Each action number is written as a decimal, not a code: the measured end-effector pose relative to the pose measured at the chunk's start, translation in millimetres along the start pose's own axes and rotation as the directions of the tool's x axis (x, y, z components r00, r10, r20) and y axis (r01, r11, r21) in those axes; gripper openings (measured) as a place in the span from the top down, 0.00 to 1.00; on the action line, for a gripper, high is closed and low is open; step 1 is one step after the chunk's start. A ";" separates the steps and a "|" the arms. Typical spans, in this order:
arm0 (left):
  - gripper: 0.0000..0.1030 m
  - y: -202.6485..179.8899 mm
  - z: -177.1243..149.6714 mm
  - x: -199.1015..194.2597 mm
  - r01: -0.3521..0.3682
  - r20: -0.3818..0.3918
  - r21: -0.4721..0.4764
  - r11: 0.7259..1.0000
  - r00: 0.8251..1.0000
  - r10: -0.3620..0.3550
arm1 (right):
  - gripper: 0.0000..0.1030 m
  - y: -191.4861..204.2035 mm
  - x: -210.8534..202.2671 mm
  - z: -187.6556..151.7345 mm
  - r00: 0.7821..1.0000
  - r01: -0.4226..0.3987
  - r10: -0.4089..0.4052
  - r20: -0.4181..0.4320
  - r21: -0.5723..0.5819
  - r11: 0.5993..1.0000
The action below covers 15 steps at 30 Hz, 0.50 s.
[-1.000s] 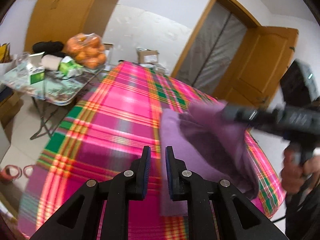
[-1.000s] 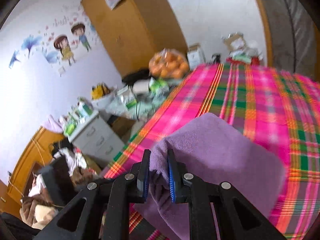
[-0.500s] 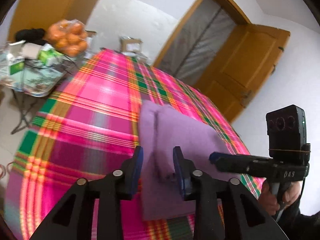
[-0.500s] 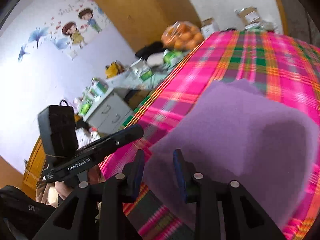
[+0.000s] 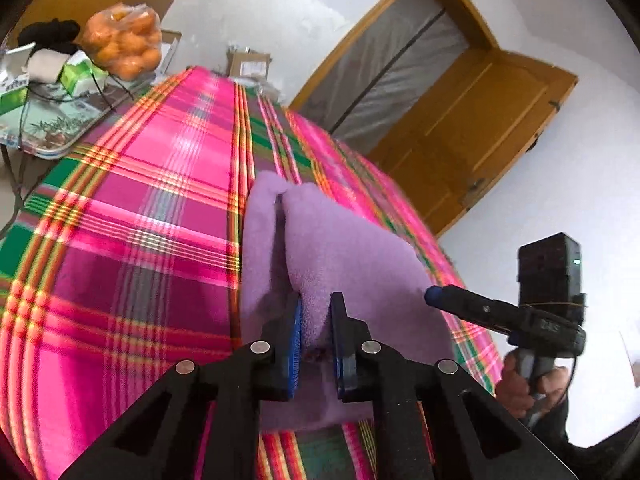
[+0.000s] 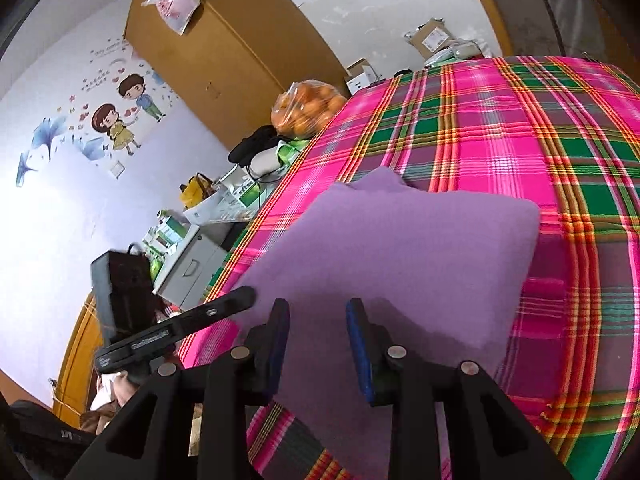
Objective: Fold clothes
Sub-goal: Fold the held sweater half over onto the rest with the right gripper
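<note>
Near the front edge of the bed (image 5: 120,208), on its pink and green plaid cover, lay a purple fleece garment (image 6: 400,248), doubled over into a thick, roughly square pad with one flap lying over another. The left gripper (image 5: 315,340) had a ridge of that fleece between its fingers, which stood only slightly apart; whether they truly pinched the cloth or merely straddled it could not be told. The right gripper (image 6: 318,344) hovered over the near part of the garment with its fingers spread wide and nothing between them.

The fleece looked soft, light and limp, likely to sag and slide out of shape if lifted by one point. It would probably handle best taken at a corner or along a folded edge, both layers caught together, with the other gripper steadying the opposite side. A bag of oranges (image 5: 124,42) sat on a cluttered side table beyond the bed's far left corner.
</note>
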<state>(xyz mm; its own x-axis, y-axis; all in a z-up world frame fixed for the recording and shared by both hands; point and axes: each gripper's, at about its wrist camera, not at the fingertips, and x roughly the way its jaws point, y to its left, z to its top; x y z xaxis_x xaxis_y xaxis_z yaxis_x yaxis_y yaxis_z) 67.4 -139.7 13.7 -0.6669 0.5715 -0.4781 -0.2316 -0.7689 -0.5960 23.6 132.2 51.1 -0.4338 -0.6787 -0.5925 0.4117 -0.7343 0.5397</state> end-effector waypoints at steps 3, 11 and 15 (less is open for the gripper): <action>0.87 7.2 -10.7 3.6 -0.025 -0.016 -0.008 1.000 1.000 0.025 | 0.70 -1.0 -2.2 -1.1 1.000 0.019 -0.019 0.025 -0.010 1.000; 0.84 3.2 -18.5 0.7 -0.077 -0.027 0.052 0.996 0.997 0.078 | 0.70 -16.1 -8.5 -9.2 0.990 0.110 -0.109 0.090 -0.009 0.994; 0.79 0.5 -19.7 -8.2 -0.097 -0.019 0.088 0.991 0.995 0.099 | 0.73 -19.4 -4.3 -21.6 0.983 0.164 -0.157 0.096 -0.072 0.984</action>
<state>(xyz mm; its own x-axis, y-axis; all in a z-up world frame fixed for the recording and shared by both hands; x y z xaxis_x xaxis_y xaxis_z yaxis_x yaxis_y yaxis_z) 86.7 -139.1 4.6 -0.6732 0.4975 -0.5471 -0.2267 -0.8431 -0.4877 34.8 149.6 30.2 -0.5676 -0.5530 -0.6099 0.3918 -0.8330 0.3906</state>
